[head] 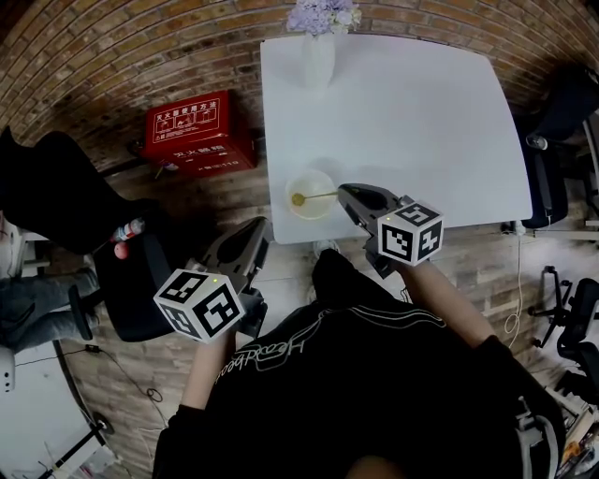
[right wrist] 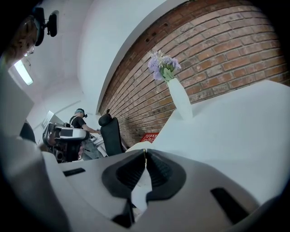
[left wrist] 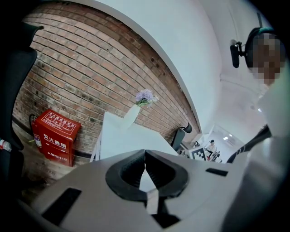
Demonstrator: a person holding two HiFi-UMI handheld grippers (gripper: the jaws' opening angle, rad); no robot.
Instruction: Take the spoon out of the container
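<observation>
Spoon [head: 316, 195] in container [head: 316, 212], handle tip within the closed right gripper [head: 343, 193].

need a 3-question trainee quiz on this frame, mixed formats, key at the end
1. True or false: the gold metal spoon lies wholly outside the round cream bowl.
2. The right gripper has its jaws: A wide apart; B closed on the spoon's handle; C gripping the bowl's rim.
3. Fill in: the tall white vase holds ___ flowers.
Key: 1 false; 2 B; 3 purple.
</observation>
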